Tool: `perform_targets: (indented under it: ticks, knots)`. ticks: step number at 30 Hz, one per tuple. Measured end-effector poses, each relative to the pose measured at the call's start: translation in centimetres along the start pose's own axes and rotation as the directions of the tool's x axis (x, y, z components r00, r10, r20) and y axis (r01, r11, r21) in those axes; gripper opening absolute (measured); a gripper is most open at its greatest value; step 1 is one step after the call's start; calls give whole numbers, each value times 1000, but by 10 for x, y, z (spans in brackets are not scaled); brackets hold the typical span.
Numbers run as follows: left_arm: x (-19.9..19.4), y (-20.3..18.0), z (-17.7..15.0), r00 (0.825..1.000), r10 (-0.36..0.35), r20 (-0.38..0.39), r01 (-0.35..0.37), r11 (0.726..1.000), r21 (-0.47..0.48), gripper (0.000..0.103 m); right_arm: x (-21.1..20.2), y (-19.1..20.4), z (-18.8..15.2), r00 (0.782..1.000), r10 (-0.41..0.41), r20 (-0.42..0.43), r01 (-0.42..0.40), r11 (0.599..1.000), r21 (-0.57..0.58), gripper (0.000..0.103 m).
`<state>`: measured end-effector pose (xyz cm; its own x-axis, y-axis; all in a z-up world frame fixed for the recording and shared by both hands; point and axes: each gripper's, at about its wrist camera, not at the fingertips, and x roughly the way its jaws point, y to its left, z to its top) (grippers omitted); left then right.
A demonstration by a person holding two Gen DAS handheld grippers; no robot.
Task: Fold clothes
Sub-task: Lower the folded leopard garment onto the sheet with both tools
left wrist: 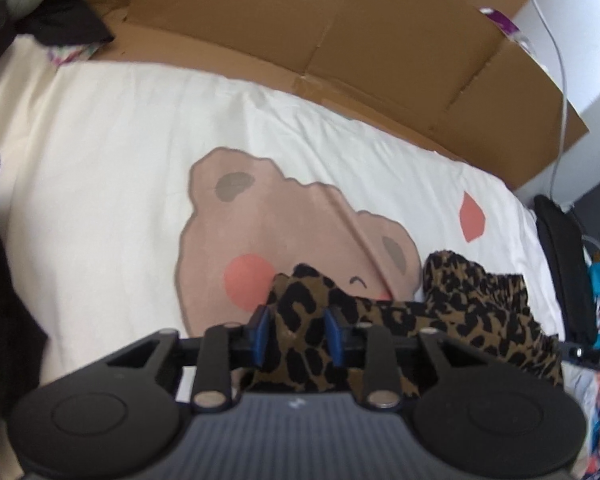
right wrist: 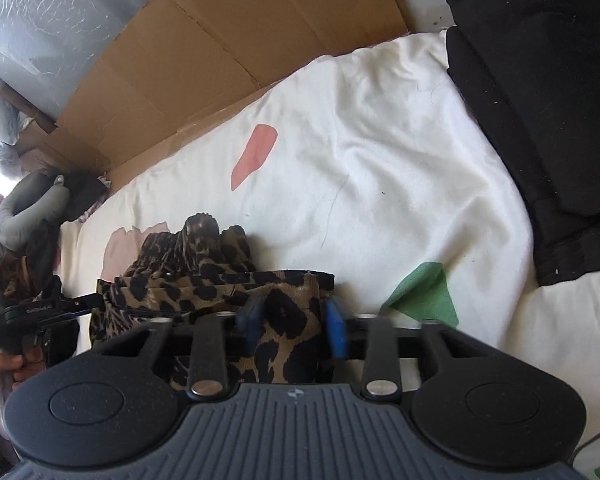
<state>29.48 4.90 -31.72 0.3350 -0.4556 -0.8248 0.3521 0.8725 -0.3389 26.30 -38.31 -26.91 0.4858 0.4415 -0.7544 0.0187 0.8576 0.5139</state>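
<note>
Left gripper (left wrist: pixel 296 332), blue pads: pinching leopard-print garment (left wrist: pixel 460 304). Right gripper (right wrist: pixel 292 322): pinching same garment, bunched on white bear-print bedding (left wrist: pixel 120 160). Maker's lettering on left gripper's side, blurred, unreadable. Beyond: folded black clothes (right wrist: pixel 540 100); flattened cardboard (left wrist: pixel 300 20) along far edge.

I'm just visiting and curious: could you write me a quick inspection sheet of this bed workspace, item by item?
Surface: white bedsheet with a bear print.
Job's things: leopard-print garment, bunched.
Clutter: black clothes; grey neck pillow.
Grippers: left gripper and right gripper, each with leopard fabric between its blue fingers.
Cables: white cable hanging at the far corner.
Surroundings: cardboard sheet along the far side.
</note>
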Motion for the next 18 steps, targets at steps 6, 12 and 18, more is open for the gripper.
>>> perform_targets:
  ticks: [6,12,18]
  knots:
    - [-3,-4,-4,999,29,35,-30,999,28,3,-12,11,1,999,-13,41,16,998,-59,2]
    - [-22,6,-7,995,15,96,-10,999,-51,2,-30,14,-1,995,-15,94,17,1000,-22,1]
    - [-37,9,-5,988,-25,152,39,996,-85,2,-38,16,2,991,-6,133,7,1000,-11,1]
